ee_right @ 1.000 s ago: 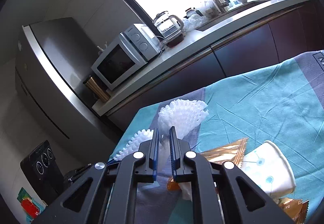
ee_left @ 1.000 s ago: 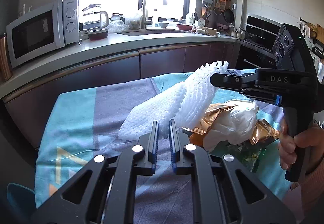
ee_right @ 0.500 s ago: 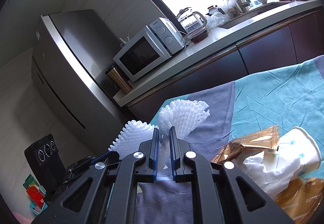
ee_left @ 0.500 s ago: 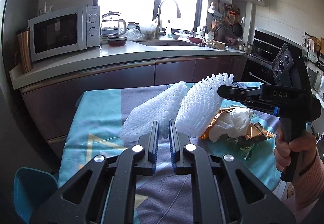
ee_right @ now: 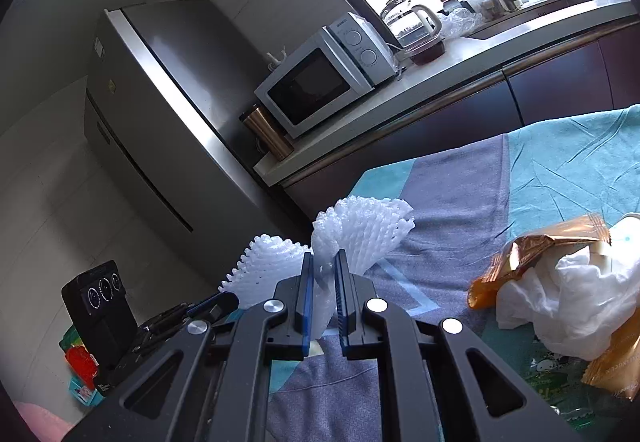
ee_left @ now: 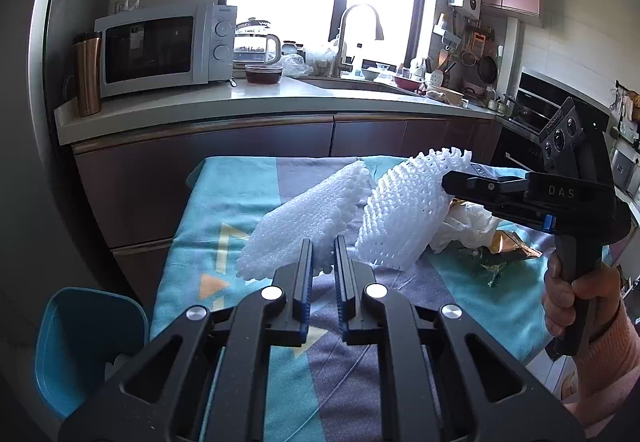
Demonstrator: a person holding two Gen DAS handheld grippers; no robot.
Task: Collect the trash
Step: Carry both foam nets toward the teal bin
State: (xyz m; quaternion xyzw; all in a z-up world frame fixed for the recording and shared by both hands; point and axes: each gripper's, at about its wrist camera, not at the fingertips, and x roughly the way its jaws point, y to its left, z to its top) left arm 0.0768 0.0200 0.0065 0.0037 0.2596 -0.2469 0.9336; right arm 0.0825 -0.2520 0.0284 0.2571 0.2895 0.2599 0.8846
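My left gripper [ee_left: 323, 247] is shut on a white foam net sleeve [ee_left: 304, 220] and holds it above the table. My right gripper [ee_right: 321, 260] is shut on a second white foam net sleeve [ee_right: 360, 238]; it also shows in the left wrist view [ee_left: 404, 218], held beside the first. The right gripper shows at the right of the left wrist view [ee_left: 450, 180]. More trash lies on the table: gold snack wrappers [ee_right: 532, 246], crumpled white tissue [ee_right: 568, 294] and a paper cup [ee_right: 626, 230]. A blue bin [ee_left: 84, 342] stands left of the table.
The table wears a teal and grey cloth [ee_left: 248, 202]. Behind it runs a kitchen counter [ee_left: 280, 98] with a microwave [ee_left: 160, 48], kettle [ee_left: 256, 46] and sink tap [ee_left: 352, 34]. A steel fridge [ee_right: 160, 130] stands at the left.
Both grippers have pulled back and to the left with their foam sleeves, away from the wrappers. The blue bin has come into the left wrist view.
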